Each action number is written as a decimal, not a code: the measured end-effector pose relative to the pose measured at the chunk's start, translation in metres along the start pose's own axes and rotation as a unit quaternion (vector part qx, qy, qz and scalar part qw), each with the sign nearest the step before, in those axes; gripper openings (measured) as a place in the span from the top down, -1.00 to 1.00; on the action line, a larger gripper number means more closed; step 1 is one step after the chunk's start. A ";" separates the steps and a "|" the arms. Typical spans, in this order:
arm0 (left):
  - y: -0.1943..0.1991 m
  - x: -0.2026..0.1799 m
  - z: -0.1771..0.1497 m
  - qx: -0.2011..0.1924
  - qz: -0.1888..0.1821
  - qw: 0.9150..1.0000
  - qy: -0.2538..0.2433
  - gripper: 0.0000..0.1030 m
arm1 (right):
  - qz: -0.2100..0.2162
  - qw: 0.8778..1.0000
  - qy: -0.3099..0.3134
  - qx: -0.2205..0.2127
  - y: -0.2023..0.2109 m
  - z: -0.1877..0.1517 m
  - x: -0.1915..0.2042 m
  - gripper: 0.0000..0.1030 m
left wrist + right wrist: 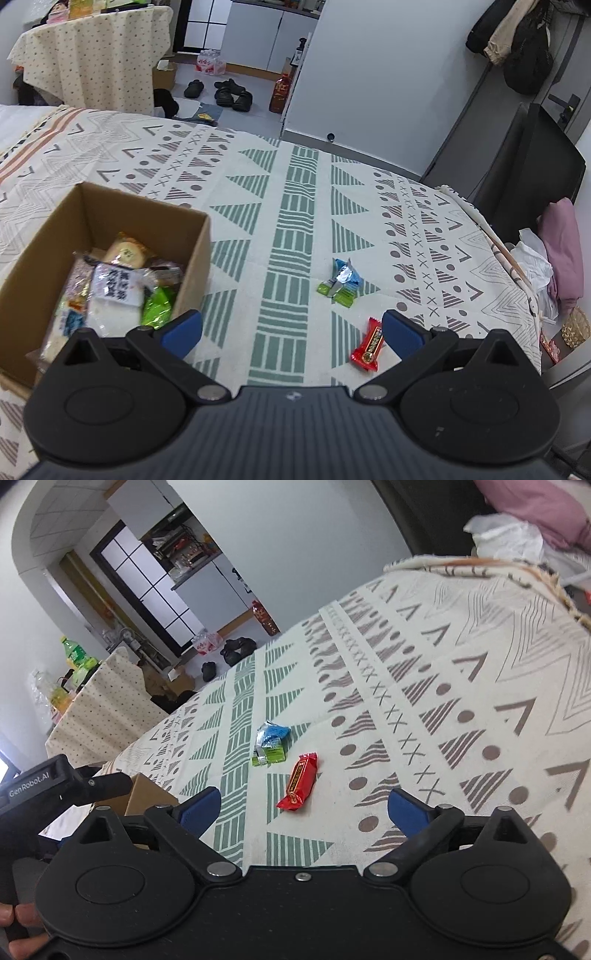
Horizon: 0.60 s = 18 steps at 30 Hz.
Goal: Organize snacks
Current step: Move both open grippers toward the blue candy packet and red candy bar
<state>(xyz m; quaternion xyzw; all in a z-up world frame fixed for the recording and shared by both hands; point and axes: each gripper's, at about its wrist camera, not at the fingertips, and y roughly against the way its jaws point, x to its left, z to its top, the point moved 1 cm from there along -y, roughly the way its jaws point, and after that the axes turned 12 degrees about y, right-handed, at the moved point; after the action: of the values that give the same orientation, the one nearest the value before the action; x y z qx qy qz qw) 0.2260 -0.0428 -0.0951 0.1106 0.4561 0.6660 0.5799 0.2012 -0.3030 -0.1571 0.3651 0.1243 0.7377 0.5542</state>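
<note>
A cardboard box (pixel 192 254) on the patterned cloth holds several wrapped snacks (pixel 114 291). A red snack bar (pixel 368 345) lies on the cloth to its right, also in the right wrist view (pixel 300 782). A blue and green snack packet (pixel 341 282) lies just beyond it, also in the right wrist view (pixel 270 743). My left gripper (pixel 291 332) is open and empty, above the cloth between box and red bar. My right gripper (pixel 304 810) is open and empty, just short of the red bar. The box corner (pixel 147 797) shows at its left.
The patterned cloth (pixel 295 206) covers the work surface, its far edge toward the floor with shoes (pixel 232 94). A black chair (pixel 524 166) and pink fabric (pixel 561 243) stand off the right edge. The left gripper's body (pixel 55 786) sits left of my right gripper.
</note>
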 end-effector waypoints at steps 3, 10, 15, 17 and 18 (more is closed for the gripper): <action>-0.007 -0.004 -0.003 0.001 -0.001 1.000 -0.004 -0.99 | 0.005 1.000 -0.004 0.003 -0.014 -0.001 -0.004 -0.61; -0.034 -0.008 -0.001 0.022 0.010 1.000 -0.015 -0.87 | 0.010 1.000 -0.006 0.018 -0.047 0.000 -0.001 -0.37; -0.048 -0.007 0.000 0.029 0.011 0.999 -0.012 -0.74 | 0.014 0.999 -0.009 0.028 -0.067 0.002 0.002 -0.25; -0.055 -0.007 0.000 0.035 0.010 0.999 -0.013 -0.68 | 0.016 0.999 -0.015 0.033 -0.076 0.002 0.001 -0.23; -0.059 -0.008 0.000 0.039 0.007 0.999 -0.015 -0.62 | 0.014 0.999 -0.017 0.034 -0.080 0.003 0.001 -0.20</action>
<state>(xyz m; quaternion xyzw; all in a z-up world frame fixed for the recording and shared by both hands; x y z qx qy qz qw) 0.2679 -0.0546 -0.1353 0.1459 0.4719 0.6501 0.5774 0.2611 -0.2743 -0.2019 0.3981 0.1350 0.7345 0.5327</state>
